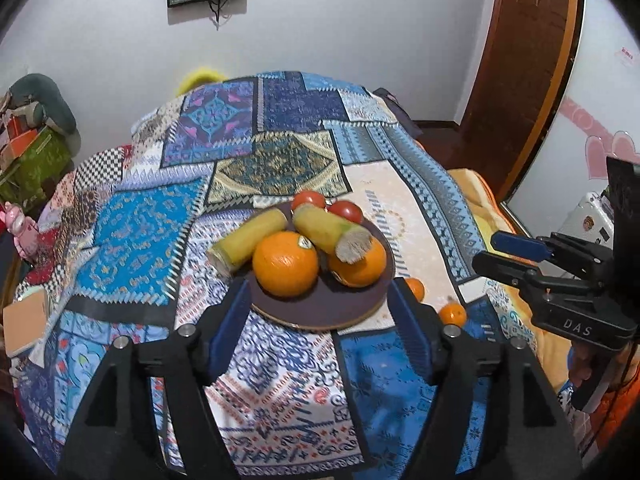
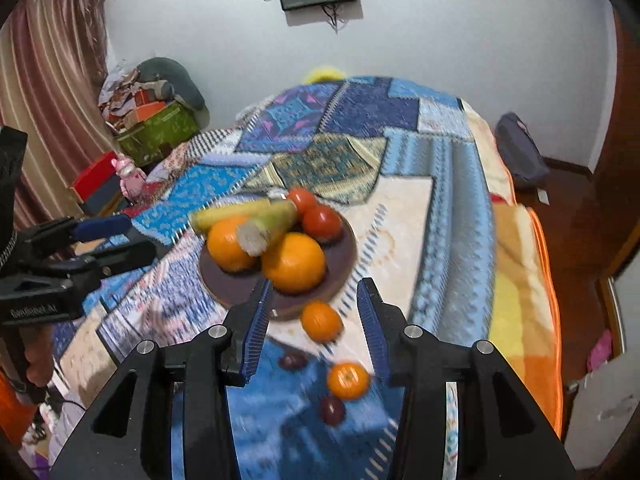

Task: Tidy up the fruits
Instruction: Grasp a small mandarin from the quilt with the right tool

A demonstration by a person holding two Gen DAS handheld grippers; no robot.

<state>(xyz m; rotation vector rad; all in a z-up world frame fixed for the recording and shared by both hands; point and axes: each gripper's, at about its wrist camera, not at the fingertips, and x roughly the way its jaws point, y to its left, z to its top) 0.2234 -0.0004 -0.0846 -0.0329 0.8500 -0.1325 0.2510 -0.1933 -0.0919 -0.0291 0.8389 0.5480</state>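
A dark round plate (image 1: 320, 312) (image 2: 224, 292) lies on a patchwork cloth. It holds two oranges (image 1: 285, 263) (image 2: 294, 262), two yellow-green cane pieces (image 1: 328, 232) (image 2: 268, 224) and two tomatoes (image 1: 347, 211) (image 2: 322, 222). Two small tangerines (image 1: 453, 314) (image 2: 321, 320) lie on the cloth beside the plate, the second one in the right wrist view (image 2: 348, 380) with two dark red fruits (image 2: 332, 410). My left gripper (image 1: 320, 328) is open and empty, just short of the plate. My right gripper (image 2: 316, 328) is open around the nearer tangerine, not touching it.
The cloth covers a bed; an orange-yellow blanket (image 2: 520, 280) shows at its right edge. A green box pile (image 2: 160, 128) and a pink toy (image 2: 130, 178) stand at the left. A wooden door (image 1: 524, 60) is at the right. The right wrist view is motion-blurred.
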